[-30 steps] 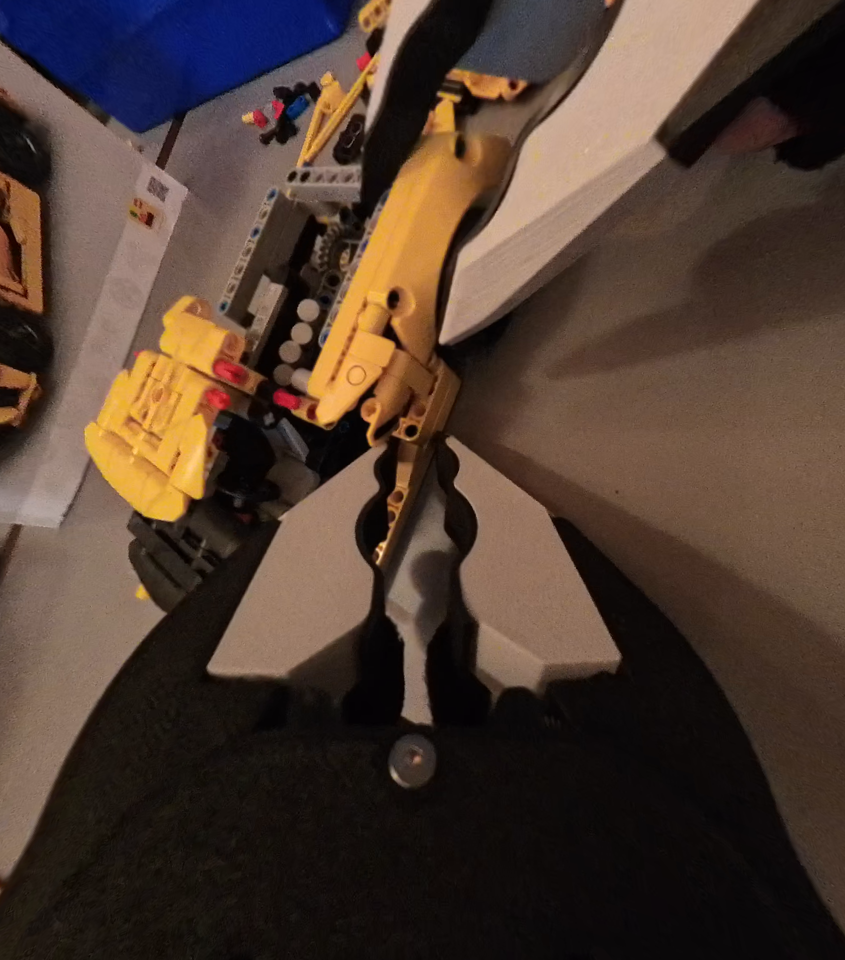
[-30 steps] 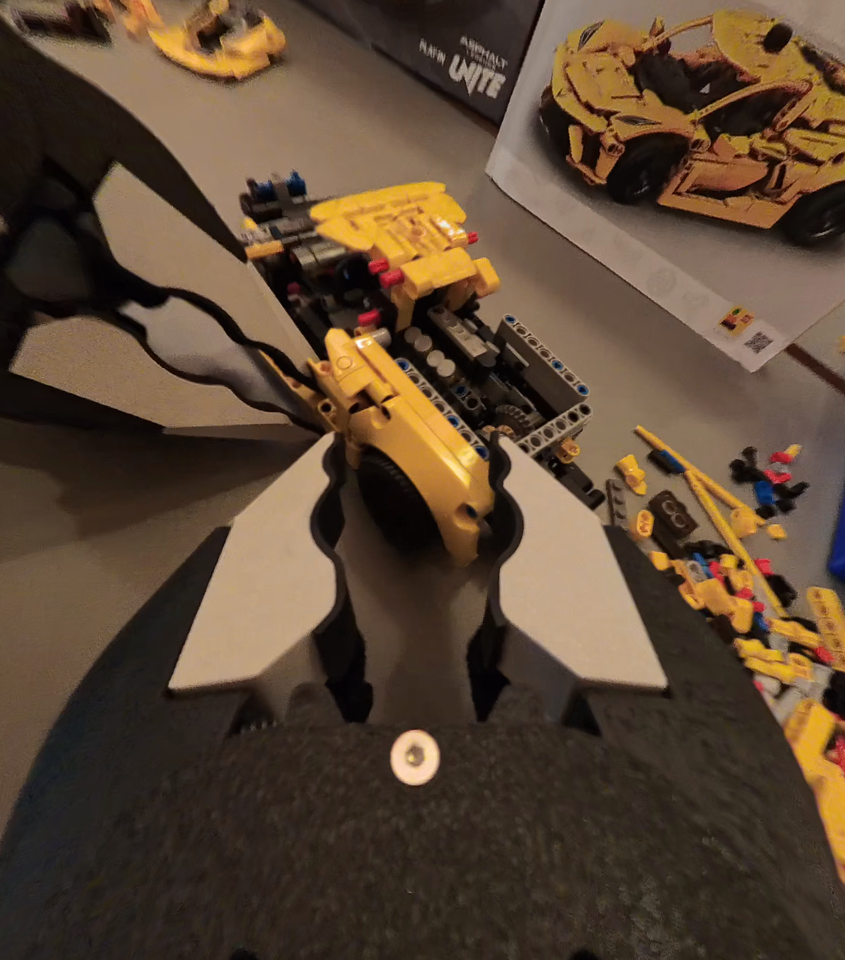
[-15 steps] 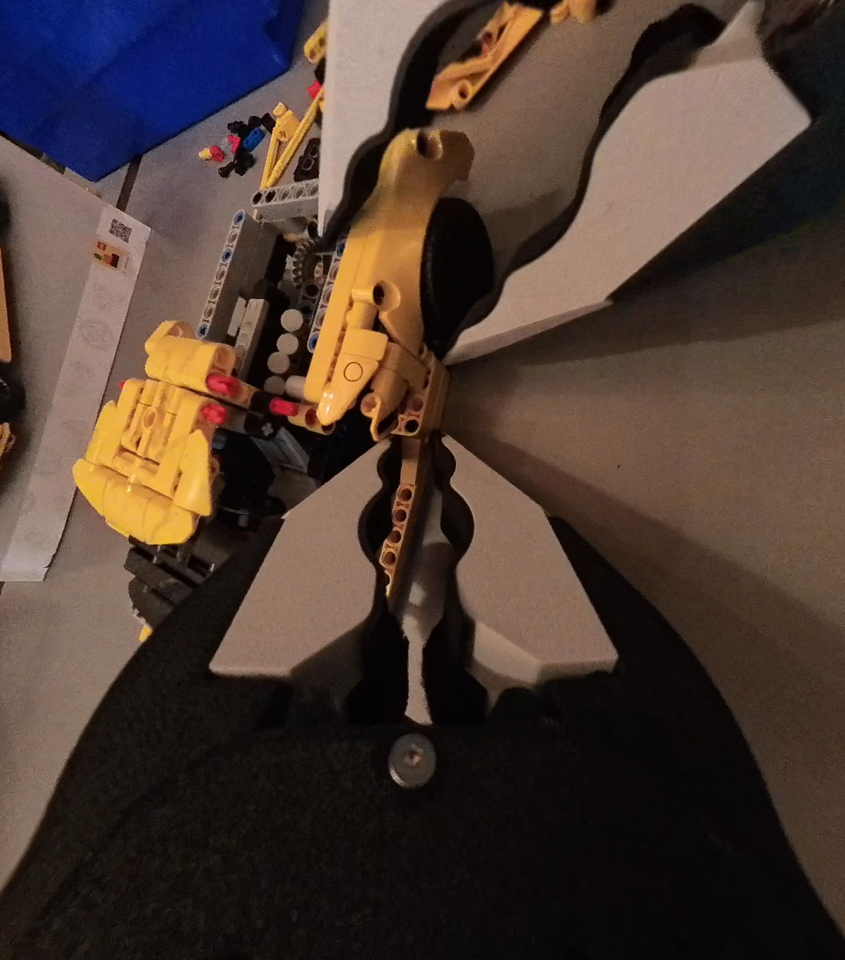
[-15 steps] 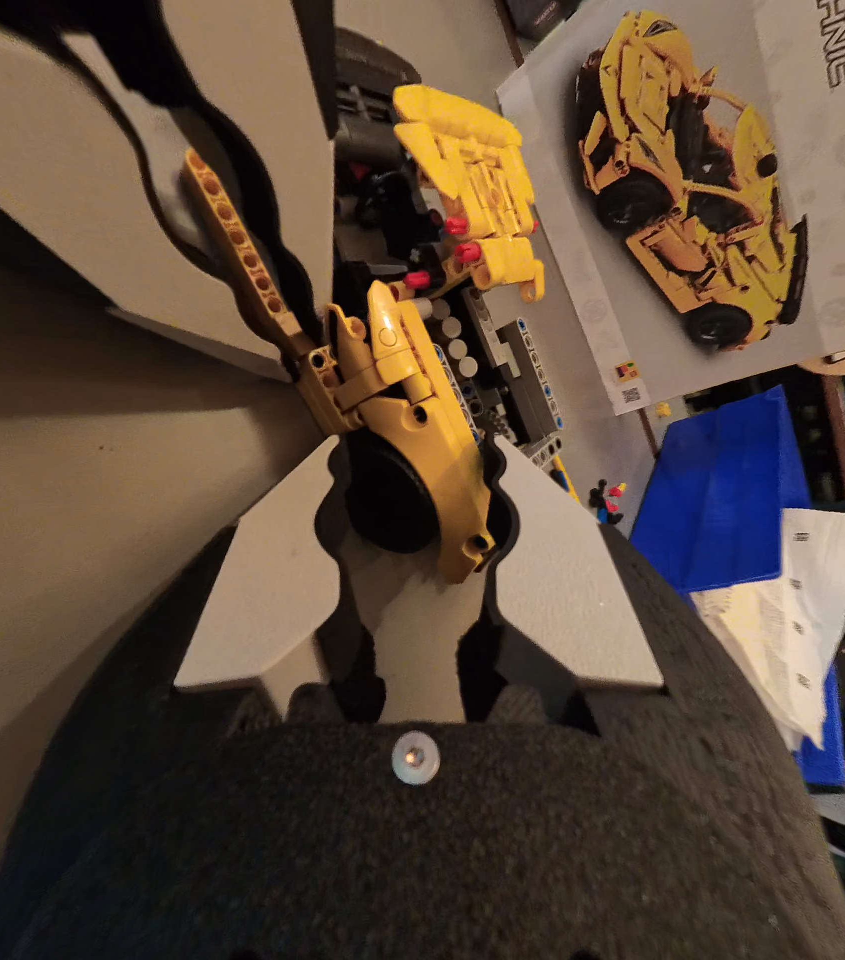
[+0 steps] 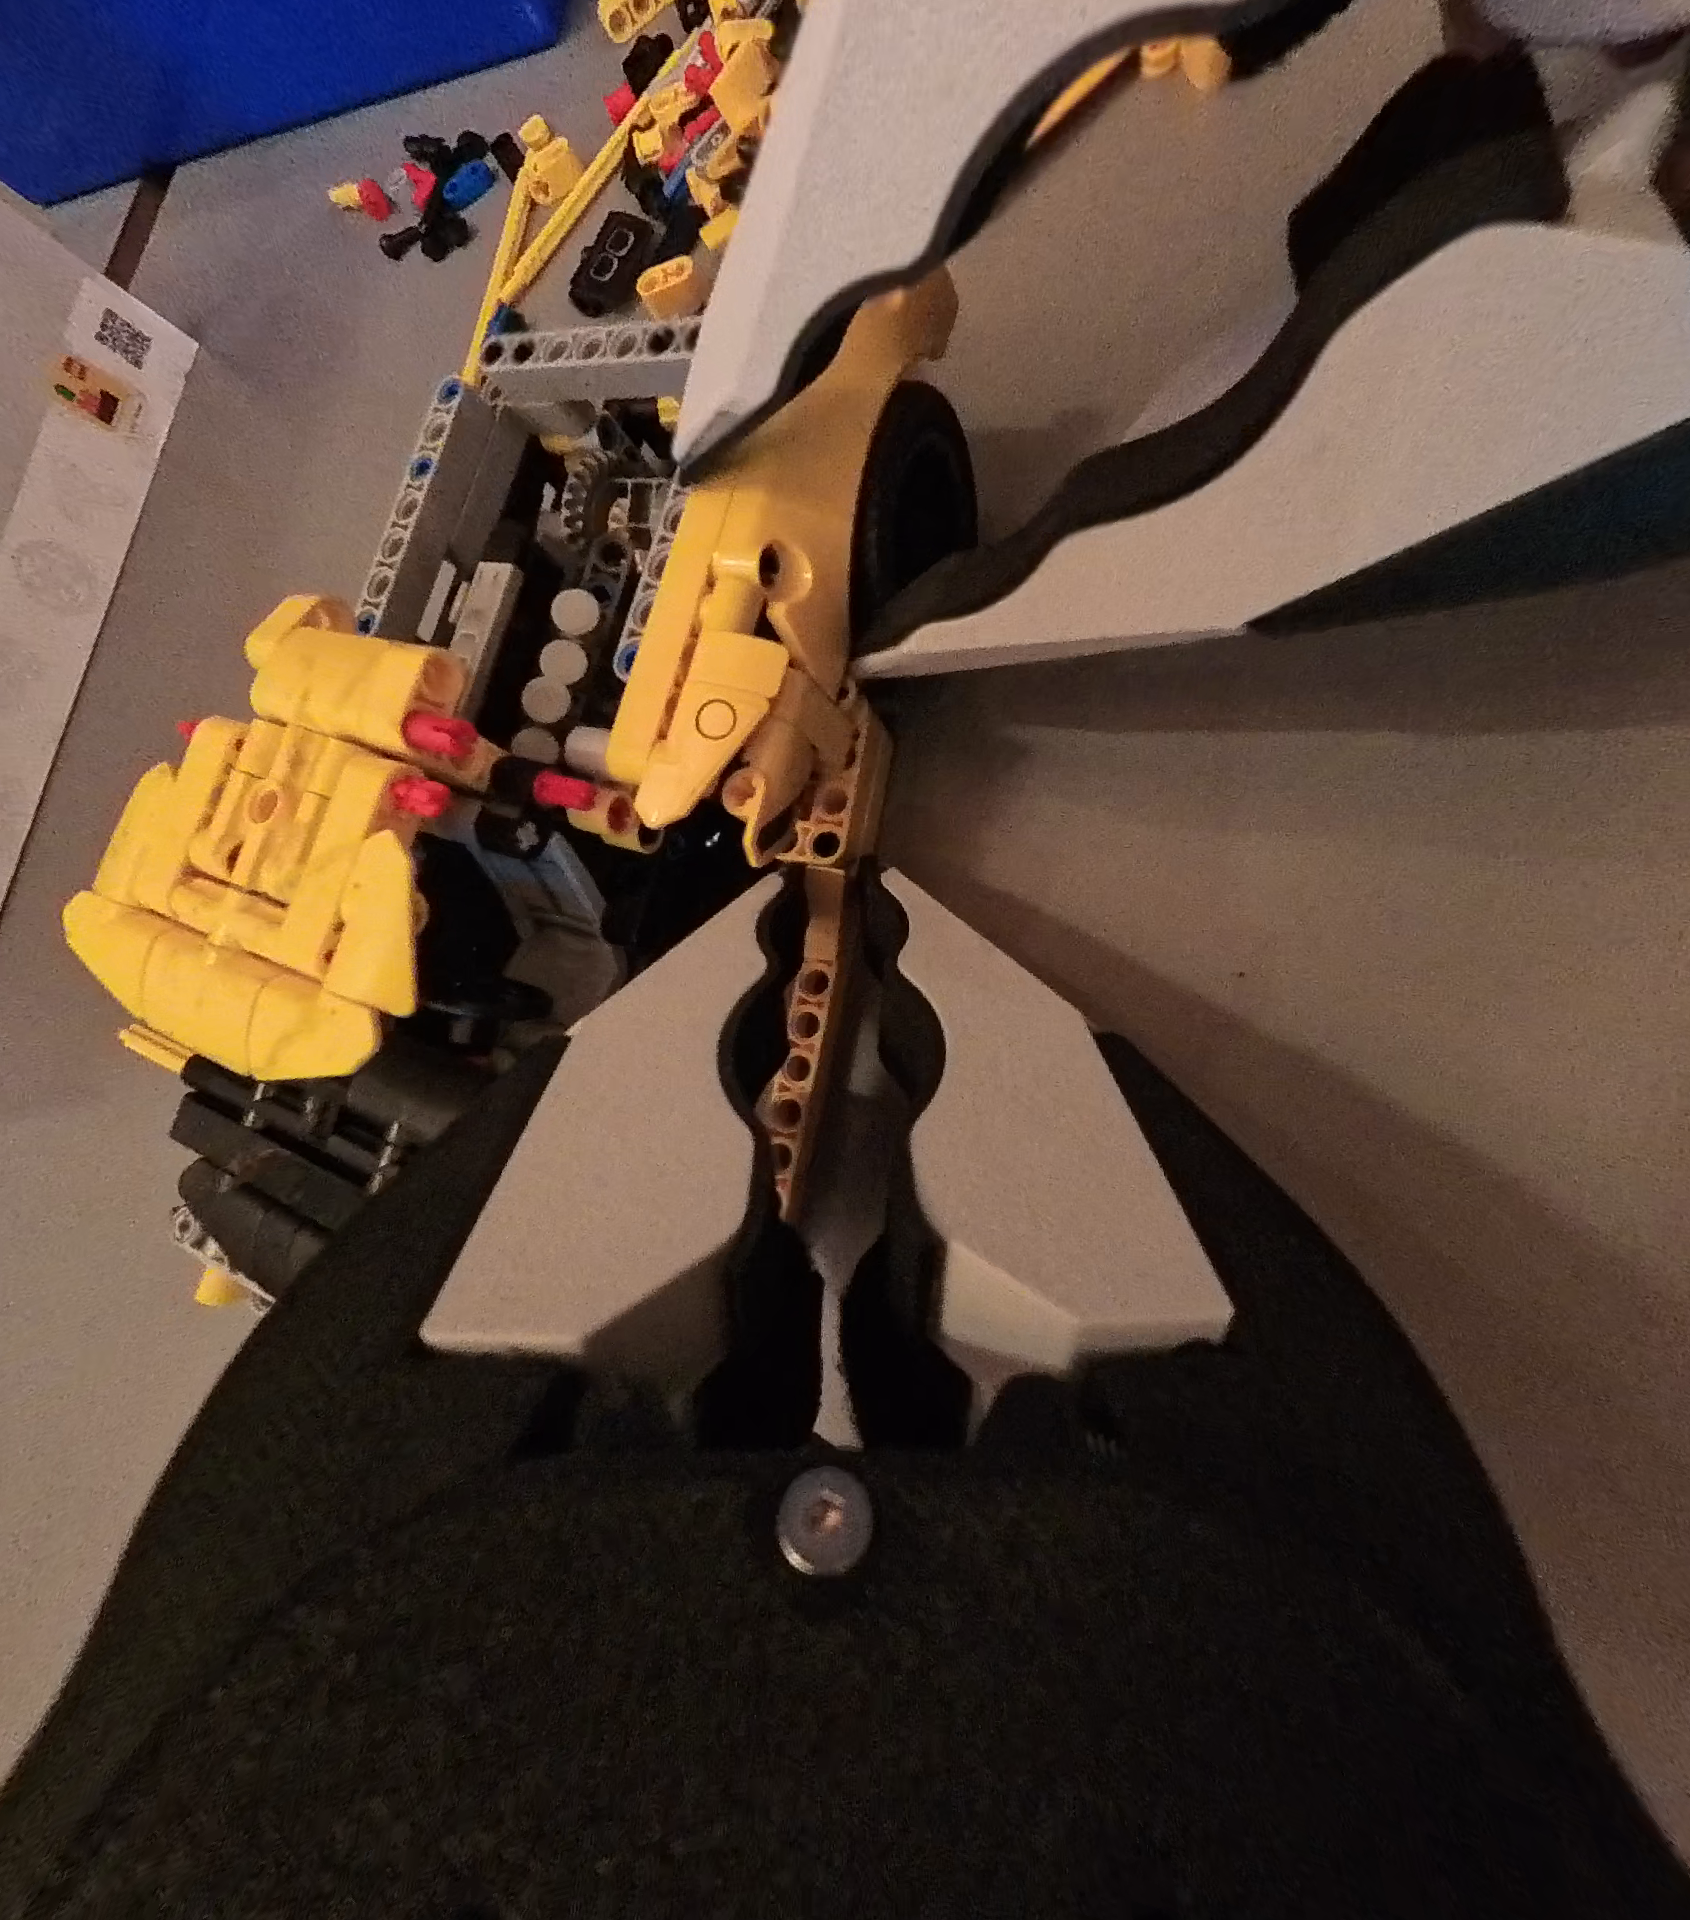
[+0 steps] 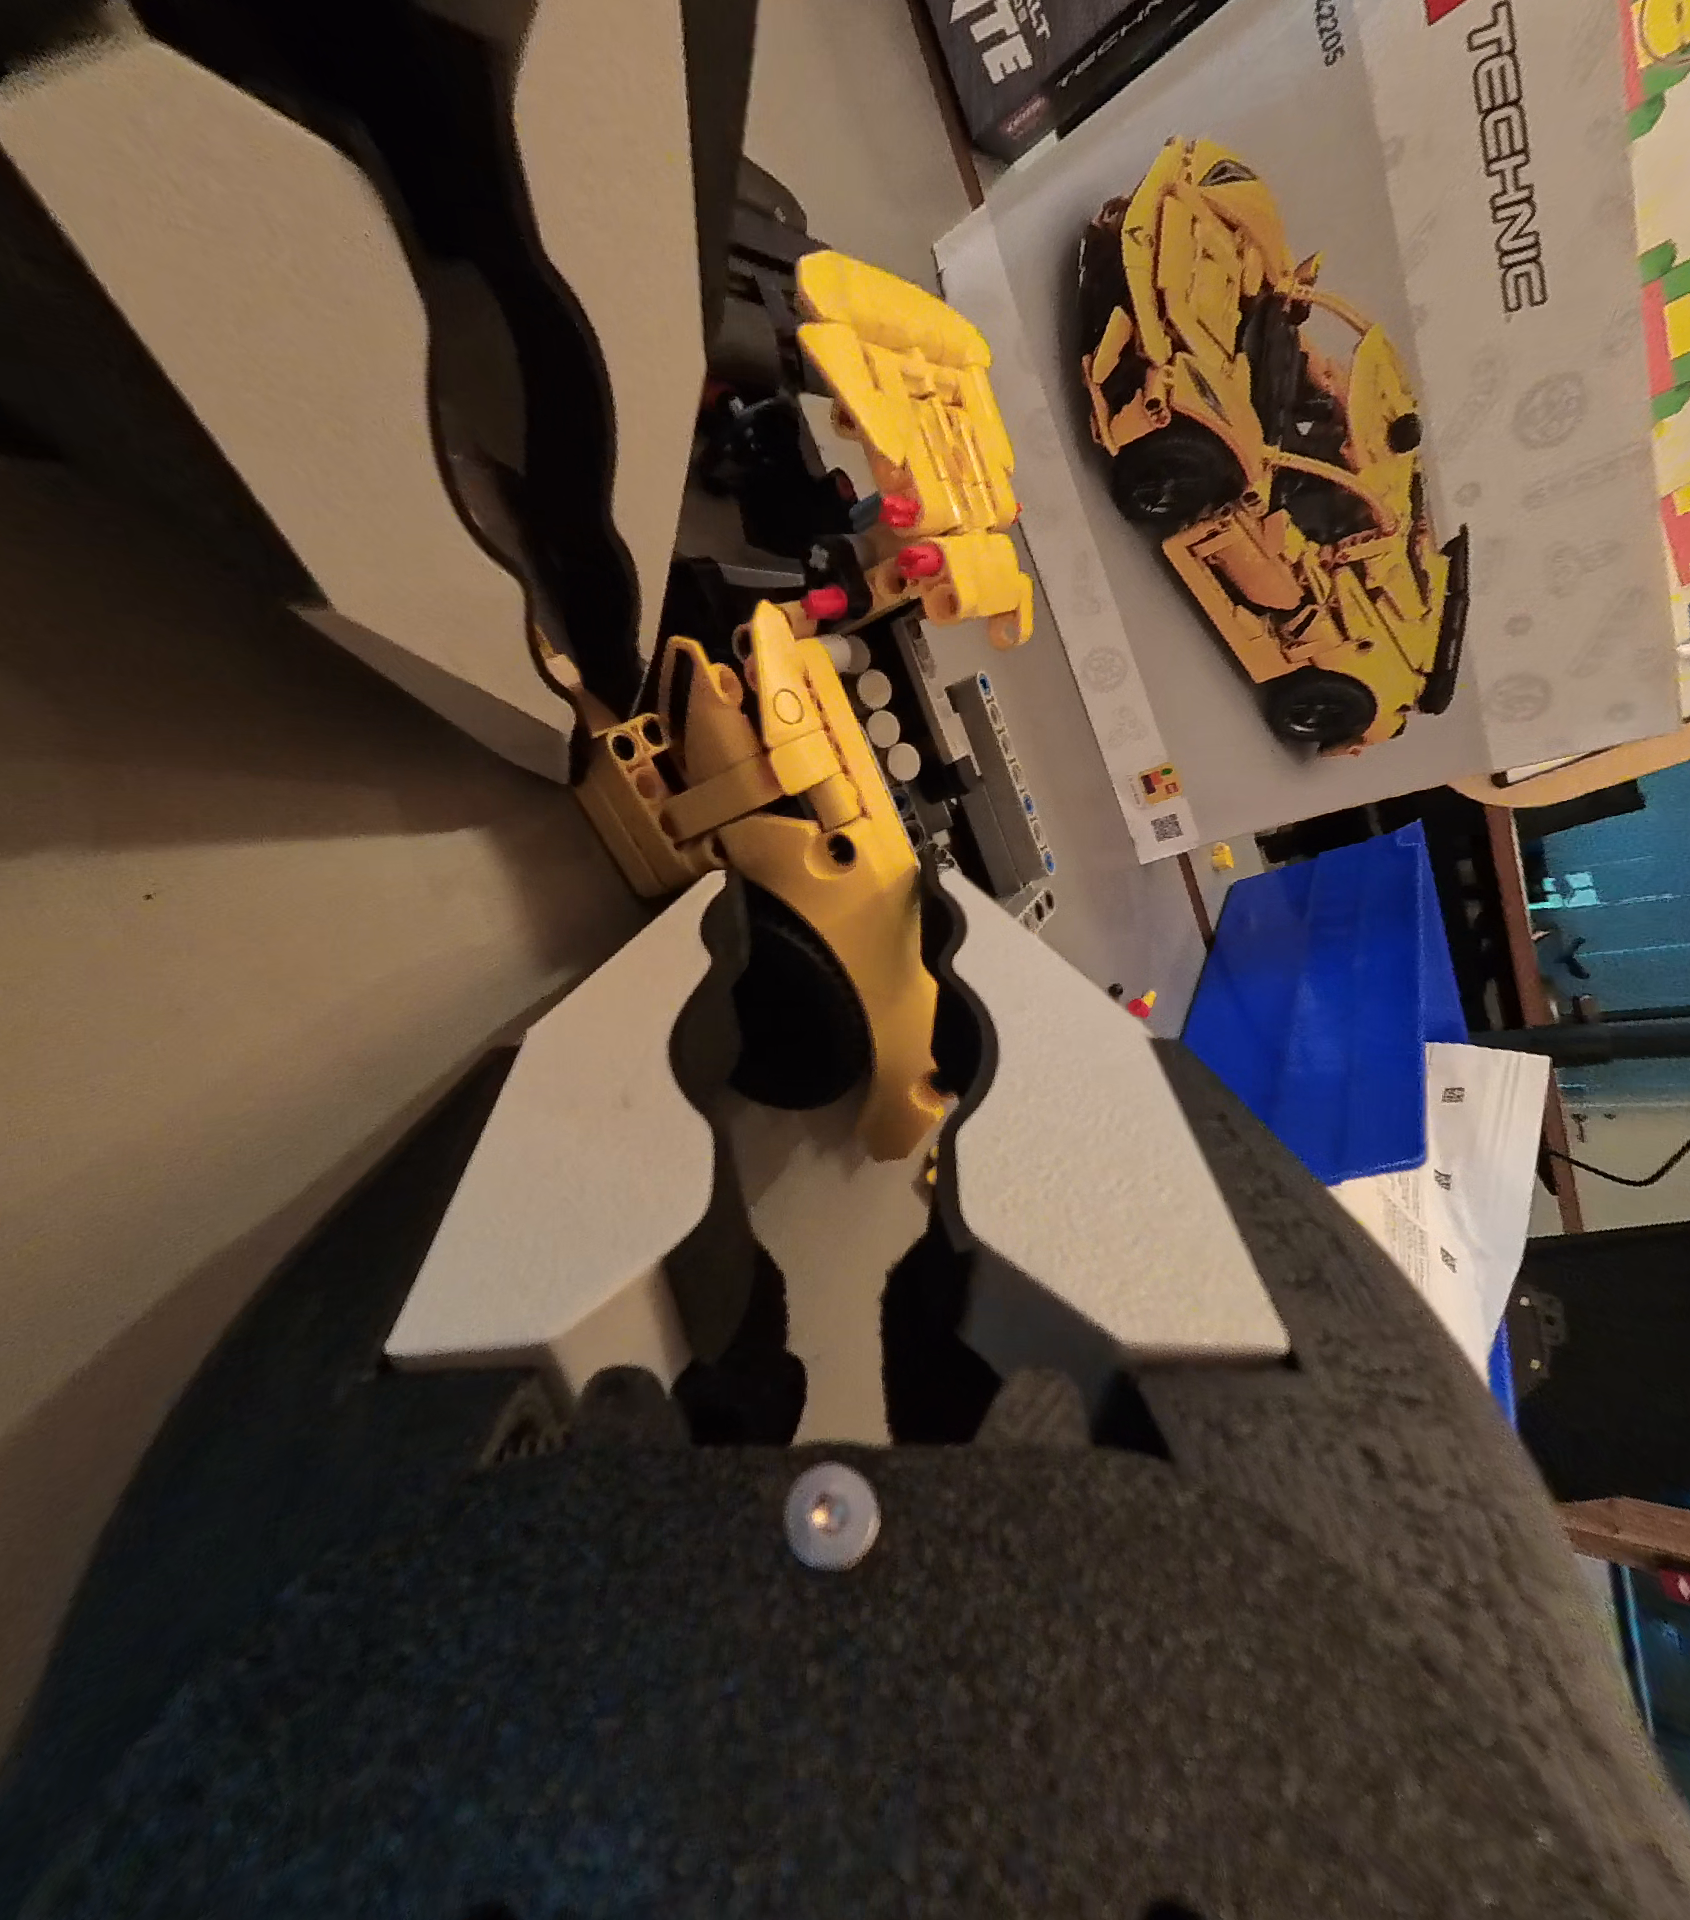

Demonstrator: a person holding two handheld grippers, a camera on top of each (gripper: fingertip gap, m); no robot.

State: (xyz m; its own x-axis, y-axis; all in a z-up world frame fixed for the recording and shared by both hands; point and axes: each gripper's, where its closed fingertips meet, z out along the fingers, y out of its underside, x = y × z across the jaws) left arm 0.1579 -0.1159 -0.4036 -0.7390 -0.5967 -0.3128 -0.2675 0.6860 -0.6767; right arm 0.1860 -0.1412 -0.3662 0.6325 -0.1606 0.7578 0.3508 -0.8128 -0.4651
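A yellow wheel-arch section with a black wheel joins a tan holed beam. My left gripper is shut on the beam. My right gripper is shut on the arch and the wheel. The two grippers face each other with their tips almost touching. The right gripper shows at the top right of the left wrist view, the left gripper at the upper left of the right wrist view. The section sits against a part-built car chassis with a yellow nose.
A blue bin stands behind a pile of loose yellow, red and black parts. A booklet with a picture of a yellow car lies beside the chassis. A white sheet lies at the table's edge by the blue bin.
The right gripper has rolled about a quarter turn with the arch in it, so its view has tilted. The left gripper has kept its hold on the beam and hardly moved.
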